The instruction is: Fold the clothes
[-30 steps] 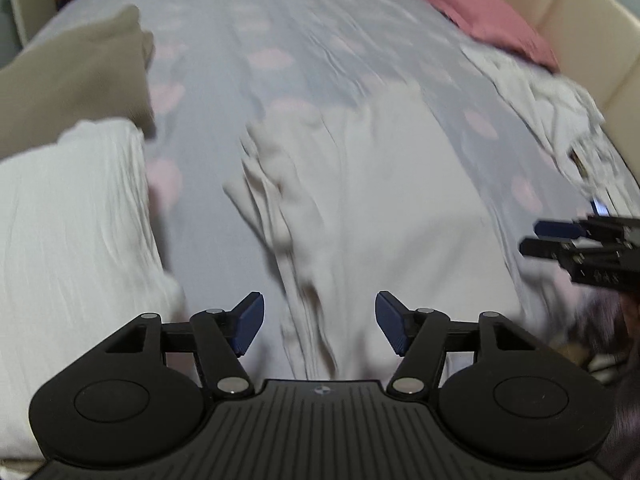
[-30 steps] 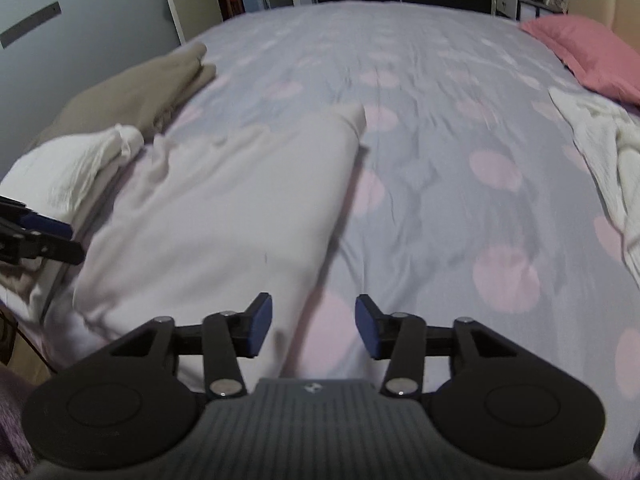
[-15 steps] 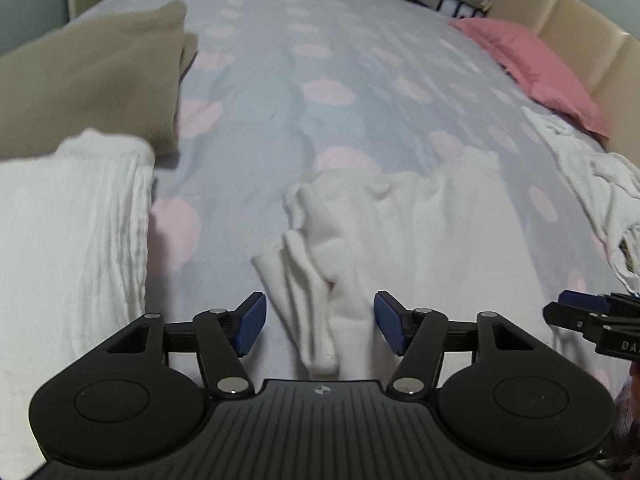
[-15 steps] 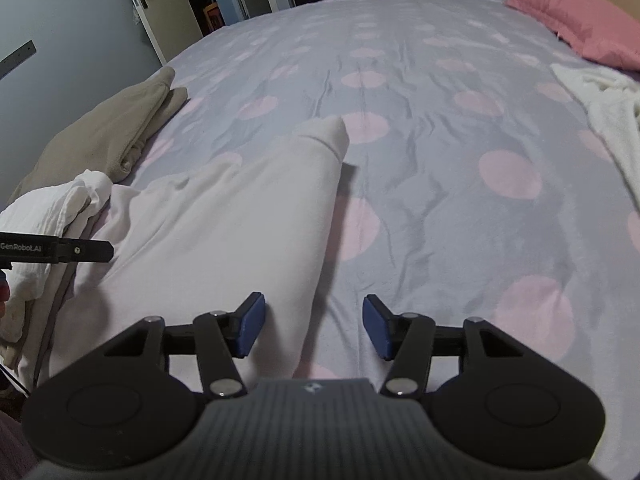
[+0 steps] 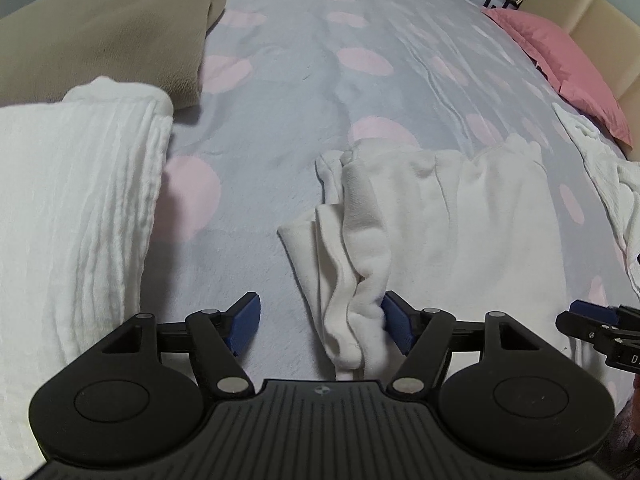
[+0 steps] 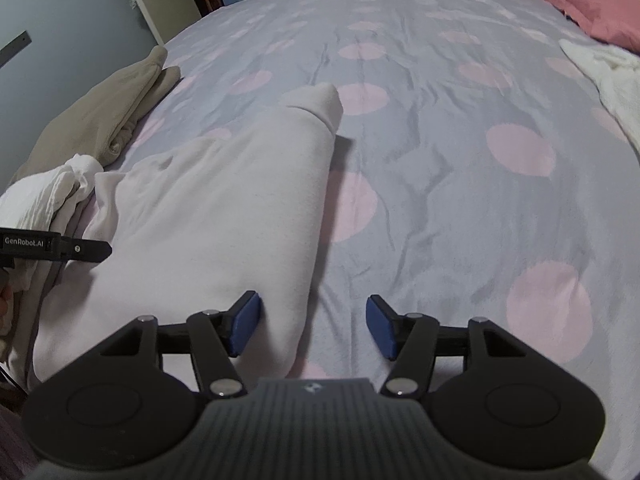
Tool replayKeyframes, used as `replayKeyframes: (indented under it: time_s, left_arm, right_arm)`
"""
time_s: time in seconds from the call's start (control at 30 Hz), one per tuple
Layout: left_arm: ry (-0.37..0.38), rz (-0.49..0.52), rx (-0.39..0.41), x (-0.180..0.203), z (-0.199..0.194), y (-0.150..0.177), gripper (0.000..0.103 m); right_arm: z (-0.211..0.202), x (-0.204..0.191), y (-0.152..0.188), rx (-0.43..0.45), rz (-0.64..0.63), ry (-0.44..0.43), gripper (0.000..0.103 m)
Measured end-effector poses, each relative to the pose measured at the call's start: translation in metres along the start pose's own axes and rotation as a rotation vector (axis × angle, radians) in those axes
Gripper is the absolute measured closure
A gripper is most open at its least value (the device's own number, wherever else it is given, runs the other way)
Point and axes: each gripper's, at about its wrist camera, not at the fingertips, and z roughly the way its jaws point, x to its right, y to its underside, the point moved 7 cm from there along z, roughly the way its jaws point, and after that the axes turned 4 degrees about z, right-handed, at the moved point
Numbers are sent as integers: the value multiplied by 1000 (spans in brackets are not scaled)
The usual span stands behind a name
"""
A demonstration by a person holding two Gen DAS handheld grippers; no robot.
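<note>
A white garment (image 5: 452, 216) lies folded lengthwise on the bed; it also shows in the right wrist view (image 6: 216, 208). My left gripper (image 5: 320, 326) is open at its near left corner, and bunched cloth rests against the right finger (image 5: 396, 324). My right gripper (image 6: 314, 324) is open over the garment's near right edge, its left finger (image 6: 244, 320) touching the cloth. Each gripper shows at the edge of the other's view: the right gripper is at the left wrist view's right edge (image 5: 600, 328) and the left gripper is at the right wrist view's left edge (image 6: 52, 246).
A folded white cloth (image 5: 68, 208) and a folded beige garment (image 5: 100, 40) lie at the left. A crumpled white garment (image 5: 600, 172) and a pink pillow (image 5: 560, 64) lie at the right by the headboard. The bed cover (image 6: 440, 140) is grey with pink dots.
Both grippers have moved down and closer to the garment's near edge. The left one now has bunched cloth against its right finger. Both stay open.
</note>
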Motion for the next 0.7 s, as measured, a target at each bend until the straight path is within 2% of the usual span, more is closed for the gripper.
replayKeyframes:
  time_s: [0.13,0.2,0.3,0.47,0.7]
  left_arm:
    - [16,-3,27,3,-6,-3,39]
    - [48,-7,40,5,-8,-4,39]
    - [89,-30,56,7,-8,-9,39]
    - [101,-84,25,1,2,-12,39]
    - [134,-131,-9,-6,20,-11,36]
  right_arm:
    - [-5,0,-12,35,32,-15,40]
    - [-5,1,-19,40,61,-43,40]
    - [-2,1,-28,35,94,-84,34]
    - [9,2,-35,5,125,-110,34]
    - [31,9,-29,-71,185,-140,33]
